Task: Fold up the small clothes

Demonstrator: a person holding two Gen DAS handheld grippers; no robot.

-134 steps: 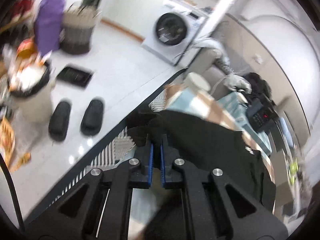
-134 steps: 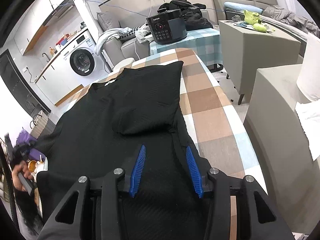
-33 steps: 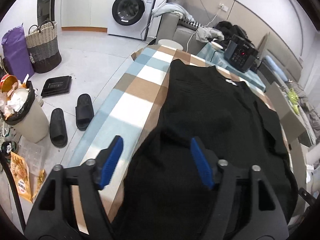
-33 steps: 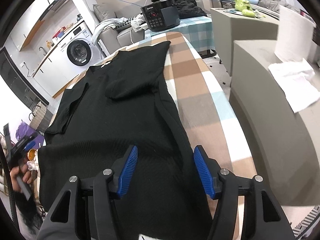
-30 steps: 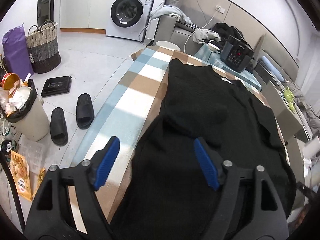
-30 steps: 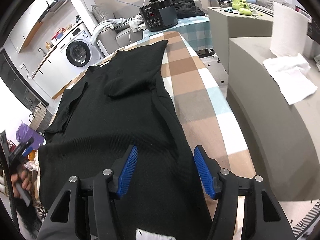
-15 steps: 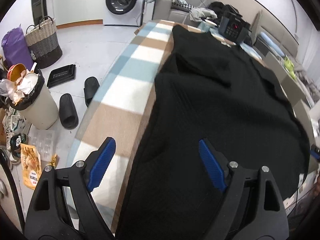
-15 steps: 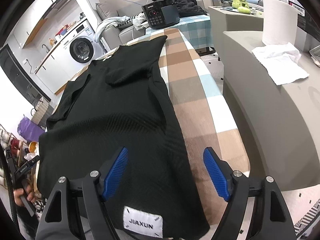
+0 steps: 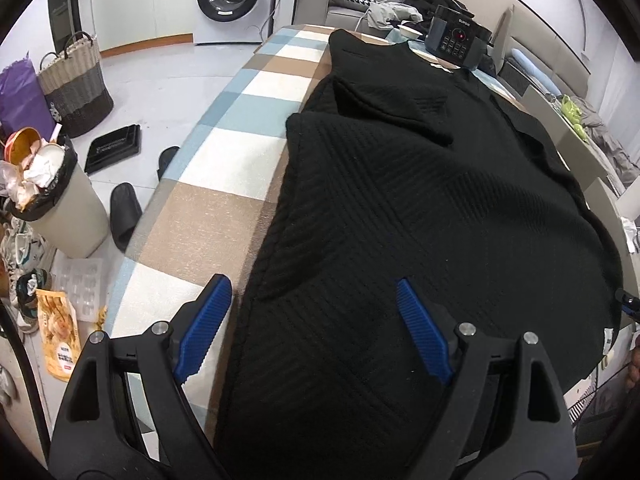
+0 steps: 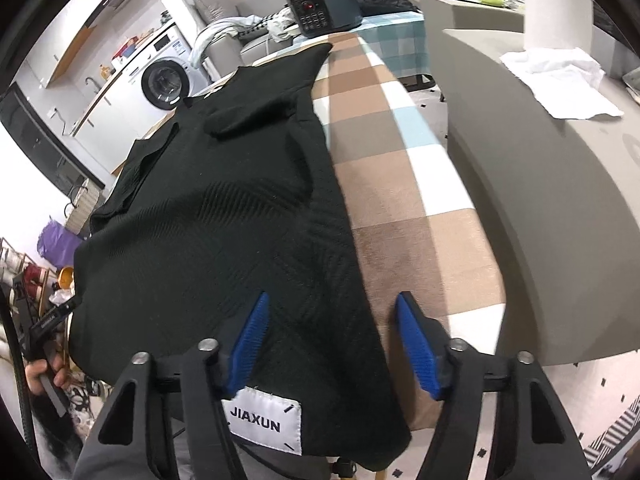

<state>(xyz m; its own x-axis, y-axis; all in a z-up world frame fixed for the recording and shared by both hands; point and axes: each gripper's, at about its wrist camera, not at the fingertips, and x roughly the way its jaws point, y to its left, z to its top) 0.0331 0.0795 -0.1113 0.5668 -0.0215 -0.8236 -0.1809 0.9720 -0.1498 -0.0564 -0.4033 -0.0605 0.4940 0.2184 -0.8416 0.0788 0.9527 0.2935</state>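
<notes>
A black ribbed top (image 9: 420,208) lies spread lengthwise on the checked table (image 9: 224,208), sleeves folded in, collar at the far end. My left gripper (image 9: 311,282) hovers open and wide over the near left edge of the top, with nothing pressed between its blue pads. In the right wrist view the top (image 10: 224,216) ends at a near hem bearing a white "JIAXUN" label (image 10: 266,420). My right gripper (image 10: 332,298) straddles the right side edge near that hem. Its jaws are closing, the cloth lies between them, and the pads stand apart from it.
Left of the table on the floor are a full bin (image 9: 60,208), black slippers (image 9: 126,212) and a woven basket (image 9: 76,88). A black cooker (image 9: 456,40) sits beyond the collar. A grey cabinet (image 10: 560,208) with a white cloth (image 10: 560,80) flanks the table's right side.
Both grippers came down and back toward the near hem, so the white label now shows. The right jaws widened, then narrowed. The left jaws stay wide.
</notes>
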